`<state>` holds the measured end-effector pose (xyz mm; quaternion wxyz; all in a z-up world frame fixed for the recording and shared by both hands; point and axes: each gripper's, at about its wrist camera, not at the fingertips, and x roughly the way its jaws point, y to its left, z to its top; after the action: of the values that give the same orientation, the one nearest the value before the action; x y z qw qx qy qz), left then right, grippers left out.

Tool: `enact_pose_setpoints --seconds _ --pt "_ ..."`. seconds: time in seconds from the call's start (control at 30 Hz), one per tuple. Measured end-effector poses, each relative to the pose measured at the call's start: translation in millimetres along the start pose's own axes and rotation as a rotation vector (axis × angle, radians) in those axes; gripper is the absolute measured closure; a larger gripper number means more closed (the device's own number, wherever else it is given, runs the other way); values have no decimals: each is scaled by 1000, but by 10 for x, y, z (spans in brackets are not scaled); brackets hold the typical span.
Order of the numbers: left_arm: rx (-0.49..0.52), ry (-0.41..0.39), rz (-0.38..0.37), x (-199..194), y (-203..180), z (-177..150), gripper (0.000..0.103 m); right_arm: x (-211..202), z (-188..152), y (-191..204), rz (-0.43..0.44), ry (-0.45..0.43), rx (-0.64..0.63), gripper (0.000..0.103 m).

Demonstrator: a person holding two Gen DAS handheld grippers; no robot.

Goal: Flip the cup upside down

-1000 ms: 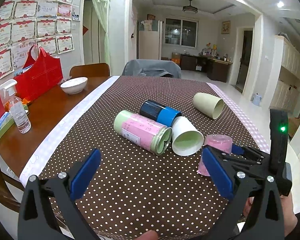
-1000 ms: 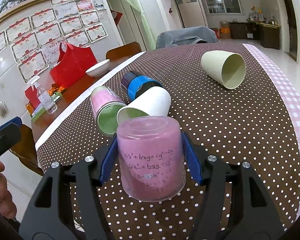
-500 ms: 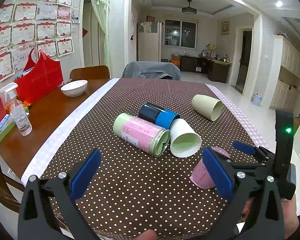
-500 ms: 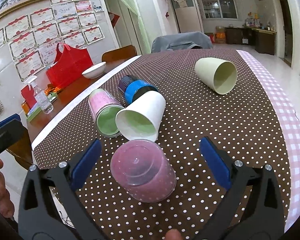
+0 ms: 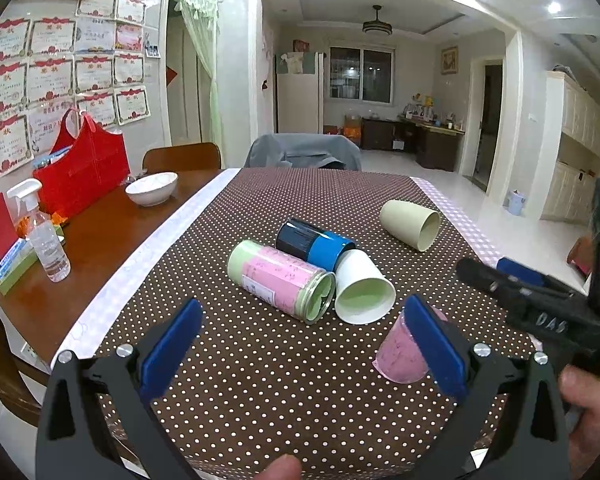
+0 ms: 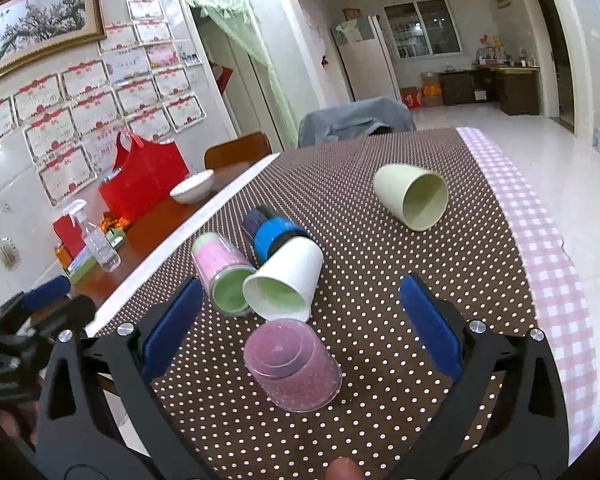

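Note:
A translucent pink cup (image 6: 294, 364) stands upside down on the dotted tablecloth, base up; it also shows in the left wrist view (image 5: 398, 354), partly behind my left finger. My right gripper (image 6: 300, 330) is open and empty, its blue pads wide on either side of and above the cup, not touching it. My left gripper (image 5: 300, 344) is open and empty over the near cloth, left of the cup. A white cup (image 6: 286, 284), a pink-and-green cup (image 6: 222, 276), a blue cup (image 6: 272, 232) and a cream cup (image 6: 414, 196) lie on their sides.
The brown dotted tablecloth (image 6: 380, 264) has a pink checked border at the right edge (image 6: 552, 264). On the bare wood at left are a white bowl (image 5: 152, 188), a red bag (image 5: 82, 170) and a spray bottle (image 5: 46, 238). Chairs stand at the far end.
My right gripper was shut on the pink cup a second ago; it has opened and drawn back and upward, leaving the cup standing upside down. The left gripper has barely moved.

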<state>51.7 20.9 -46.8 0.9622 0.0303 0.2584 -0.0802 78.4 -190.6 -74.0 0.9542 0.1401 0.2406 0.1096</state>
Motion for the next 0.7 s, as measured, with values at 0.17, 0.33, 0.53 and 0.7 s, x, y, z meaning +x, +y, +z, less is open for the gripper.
enact_pose_setpoints --seconds 0.17,0.33,0.53,0.7 --pt "15 -27 19 -129 -57 35 4 -265 115 62 -14 -43 -2 6" --pt "21 -60 26 -295 -118 70 4 -535 195 144 -49 -88 -26 6" --pt "48 -124 26 -557 -245 107 4 -796 172 236 -120 -106 -40 6" --pt "48 -151 18 -718 -322 115 4 -990 132 329 -164 -140 -70 6"
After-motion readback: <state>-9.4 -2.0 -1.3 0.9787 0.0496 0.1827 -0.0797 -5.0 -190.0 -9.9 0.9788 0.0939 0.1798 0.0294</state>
